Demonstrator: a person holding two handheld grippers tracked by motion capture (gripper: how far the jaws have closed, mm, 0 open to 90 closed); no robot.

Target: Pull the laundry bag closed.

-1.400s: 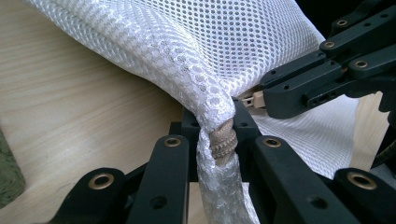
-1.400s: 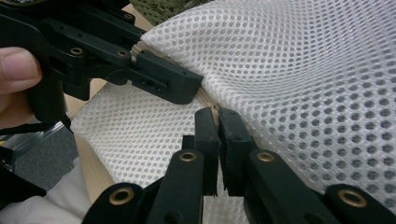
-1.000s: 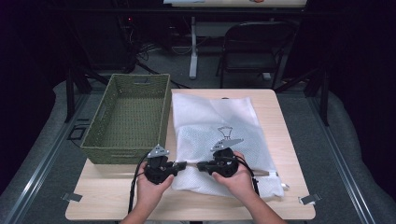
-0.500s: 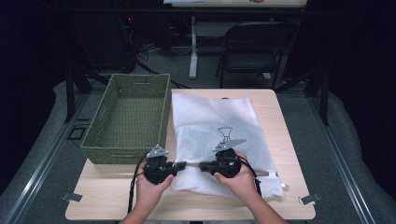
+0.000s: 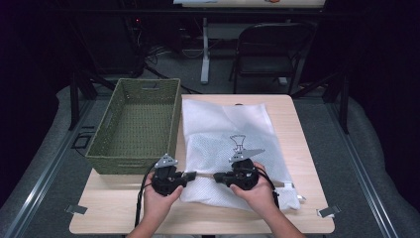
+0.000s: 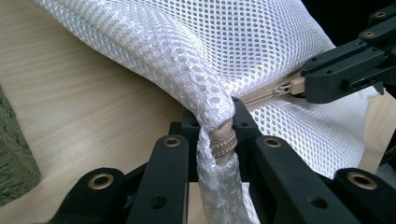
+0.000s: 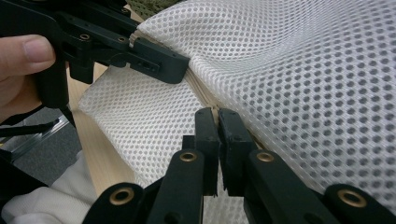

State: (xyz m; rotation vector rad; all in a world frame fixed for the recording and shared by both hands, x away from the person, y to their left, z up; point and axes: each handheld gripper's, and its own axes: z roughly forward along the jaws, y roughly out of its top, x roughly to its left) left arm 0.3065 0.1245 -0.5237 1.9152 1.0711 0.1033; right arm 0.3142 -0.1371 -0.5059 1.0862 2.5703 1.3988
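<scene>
A dim lab or studio: a lit tabletop (image 5: 297, 148) amid dark curtains, floor cables (image 5: 158, 54), a folding chair (image 5: 270, 54).

The woven olive-green basket (image 5: 136, 126) stands as a wall on the far left part of the light wooden table (image 5: 302, 148). The white mesh laundry bag (image 5: 225, 124) covers the middle. Bare wood is free at the near left corner, along the near edge and in a narrow strip on the right. Between basket and bag there is almost no gap.
</scene>
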